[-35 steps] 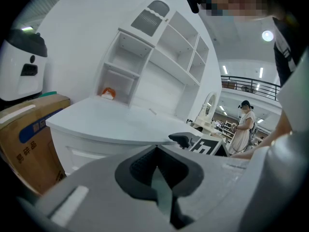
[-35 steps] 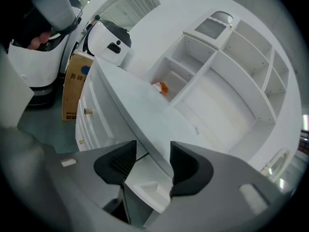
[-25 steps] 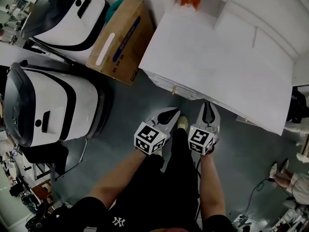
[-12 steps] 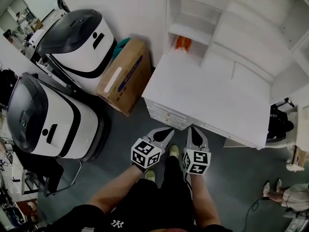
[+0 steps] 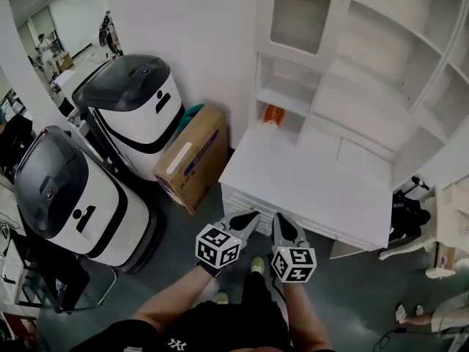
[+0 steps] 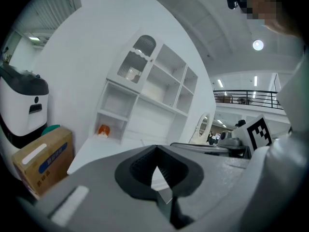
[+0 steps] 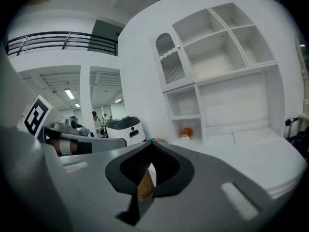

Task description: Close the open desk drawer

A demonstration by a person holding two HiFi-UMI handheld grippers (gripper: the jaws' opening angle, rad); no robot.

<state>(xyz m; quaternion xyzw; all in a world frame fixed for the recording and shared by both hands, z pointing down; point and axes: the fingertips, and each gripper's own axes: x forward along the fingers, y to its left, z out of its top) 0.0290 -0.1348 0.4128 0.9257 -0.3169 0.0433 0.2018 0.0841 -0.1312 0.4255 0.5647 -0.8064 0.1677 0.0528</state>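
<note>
At far left, service robots: two, white with dark tops, one at your 10 o'clock and one at 9 o'clock; neither is part of the job.
Cardboard box: one, on the floor between the farther robot and the desk's left end, at 11 o'clock from your tongs.
Left gripper: jaws together, nothing clamped; only background shows through the hollow behind the tips.
Drawer fronts: a stack under the desk's near-left corner, at 12 o'clock just beyond both tips. From overhead you cannot tell which front stands out, or how many are in the stack.
Key relation: the drawer face runs long along the desk edge, on the 10-to-4 o'clock line. A closing push should go square to it, toward 12 to 1 o'clock. Your left tongs sit squarely before the stack and look the nearer; the right sits at its right end.
Right gripper: jaws together and empty, just beside the left one.
Desk: one, top bare, spreading toward 1 to 2 o'clock, with an open-shelved hutch behind.
Orange object: one, small, in the hutch's lower-left cubby at 12 o'clock.
Progress: judged not yet started; no tip touches a front.
</note>
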